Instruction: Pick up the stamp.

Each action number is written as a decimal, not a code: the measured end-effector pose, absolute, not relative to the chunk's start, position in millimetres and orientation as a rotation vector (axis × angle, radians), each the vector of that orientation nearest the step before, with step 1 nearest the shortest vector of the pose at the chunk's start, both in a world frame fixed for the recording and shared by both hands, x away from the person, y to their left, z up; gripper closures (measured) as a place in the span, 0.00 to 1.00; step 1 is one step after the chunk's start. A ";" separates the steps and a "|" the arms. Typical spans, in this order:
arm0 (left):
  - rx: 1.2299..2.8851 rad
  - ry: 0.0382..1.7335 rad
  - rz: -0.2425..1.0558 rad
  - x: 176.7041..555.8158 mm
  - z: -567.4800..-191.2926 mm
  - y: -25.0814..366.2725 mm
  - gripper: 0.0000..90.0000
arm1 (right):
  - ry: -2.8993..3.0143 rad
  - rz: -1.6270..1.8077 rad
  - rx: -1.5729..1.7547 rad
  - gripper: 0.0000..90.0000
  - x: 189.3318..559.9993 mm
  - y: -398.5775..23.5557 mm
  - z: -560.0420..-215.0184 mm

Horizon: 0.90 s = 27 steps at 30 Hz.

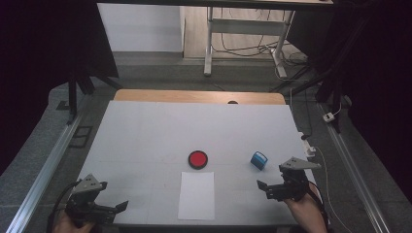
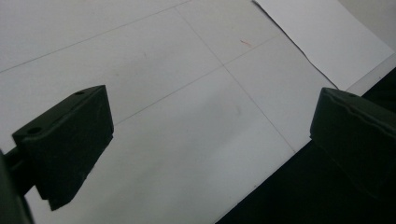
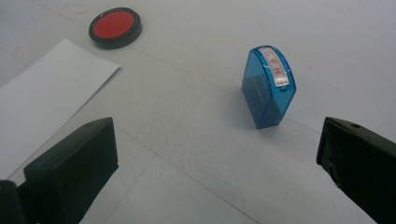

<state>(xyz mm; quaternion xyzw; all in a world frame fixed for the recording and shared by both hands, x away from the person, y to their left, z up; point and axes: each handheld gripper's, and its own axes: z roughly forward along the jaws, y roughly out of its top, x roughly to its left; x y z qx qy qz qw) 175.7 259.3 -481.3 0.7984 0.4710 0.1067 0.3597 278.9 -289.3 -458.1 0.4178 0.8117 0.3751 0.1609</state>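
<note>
From my remote seat I see the blue stamp (image 3: 269, 87) standing on the desk just ahead of my right hand-held gripper (image 1: 272, 187), a little toward its right jaw and clear of both jaws; in the high view the stamp (image 1: 259, 160) sits near that gripper, slightly beyond it. Farther off, ahead and toward the left jaw, lies the round red ink pad (image 3: 115, 27) in its black rim, and the white sheet of paper (image 3: 44, 93) lies close by the left jaw. The sheet (image 1: 197, 195) falls between my two grippers, with the ink pad (image 1: 197, 159) just beyond its far edge. The desk (image 1: 145, 136) is covered in white with faint grid lines, a strip of wood showing at its far edge; past it I see grey floor, a white desk frame and loose cables. My right hand-held gripper is spread wide and holds nothing. My left hand-held gripper (image 1: 109, 208) hovers near the desk's near edge, jaws likewise wide apart, touching nothing, the paper's corner (image 2: 327, 42) ahead of it.
</note>
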 end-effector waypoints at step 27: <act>2.084 1.202 0.268 176.6 -481.9 257.2 0.00 | 2.364 0.885 1.150 0.00 334.7 -274.2 -476.3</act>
